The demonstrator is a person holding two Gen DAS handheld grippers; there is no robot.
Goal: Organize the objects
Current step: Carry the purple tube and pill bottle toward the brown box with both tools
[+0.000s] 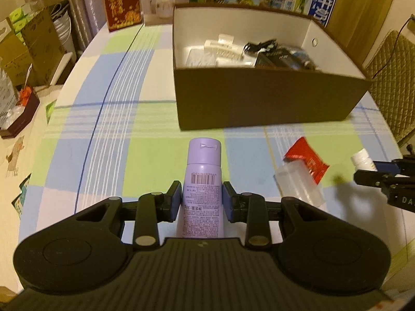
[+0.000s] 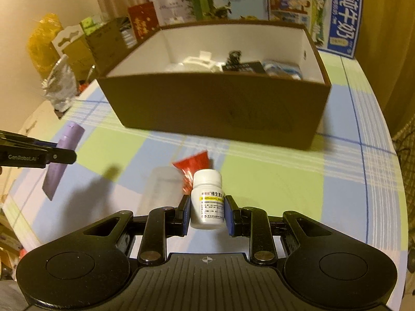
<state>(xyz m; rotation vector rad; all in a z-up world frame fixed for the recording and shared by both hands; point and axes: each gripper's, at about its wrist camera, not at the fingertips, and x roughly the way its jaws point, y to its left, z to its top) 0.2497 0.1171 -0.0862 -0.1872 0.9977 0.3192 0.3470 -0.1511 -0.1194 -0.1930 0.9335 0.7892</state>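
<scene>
My left gripper is shut on a purple tube, cap pointing toward the brown box; the same purple tube shows in the right wrist view, held above the checked tablecloth. My right gripper is shut on a white pill bottle, also seen as the white pill bottle at the right edge of the left wrist view. A red packet and a clear plastic container lie on the cloth between the two grippers. The brown box holds several items.
Printed cartons and a red gift box stand behind the brown box. Cardboard boxes and bags crowd the left beyond the table edge. A quilted chair stands at the right.
</scene>
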